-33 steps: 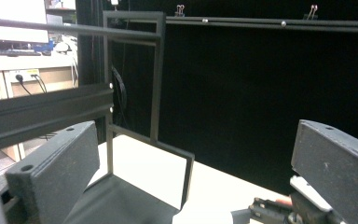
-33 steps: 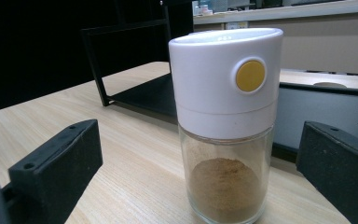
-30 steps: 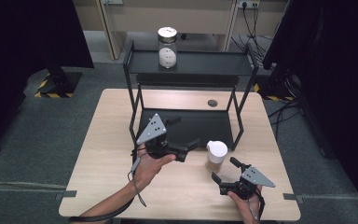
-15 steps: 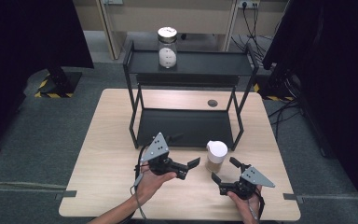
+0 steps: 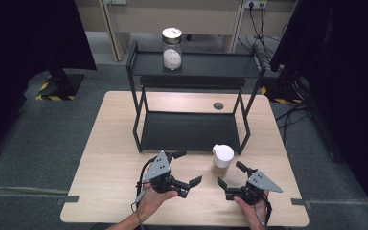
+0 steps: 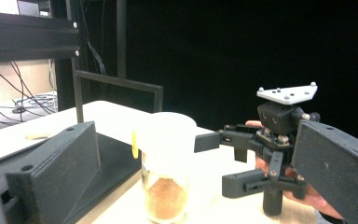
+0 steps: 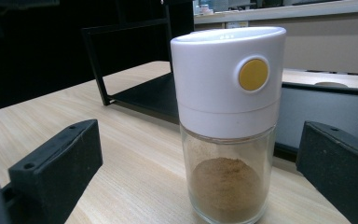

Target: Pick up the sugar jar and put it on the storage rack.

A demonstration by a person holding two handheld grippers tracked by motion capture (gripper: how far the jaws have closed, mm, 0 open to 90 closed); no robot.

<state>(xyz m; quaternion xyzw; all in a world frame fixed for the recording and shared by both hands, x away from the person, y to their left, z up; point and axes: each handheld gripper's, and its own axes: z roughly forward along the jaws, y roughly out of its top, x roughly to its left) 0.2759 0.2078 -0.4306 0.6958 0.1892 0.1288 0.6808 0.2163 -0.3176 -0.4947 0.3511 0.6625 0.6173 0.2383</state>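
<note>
Here the spice jar [image 5: 222, 161], part full of brown powder, stands between both wide-open, empty claws.

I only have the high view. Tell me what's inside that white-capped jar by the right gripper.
Observer: The jar has clear glass below its cap, with brown powder filling roughly the bottom third.
Operator: Describe the cap's side.
Observer: A round yellow button sits on the cap, facing the right gripper.
Operator: Report the right gripper's jaws.
Observer: Open, spread either side of the jar without touching it.
Operator: Now the left gripper.
Observer: The left gripper is open too; the jar stands ahead of it, between its jaws as its camera sees them, untouched.
</note>
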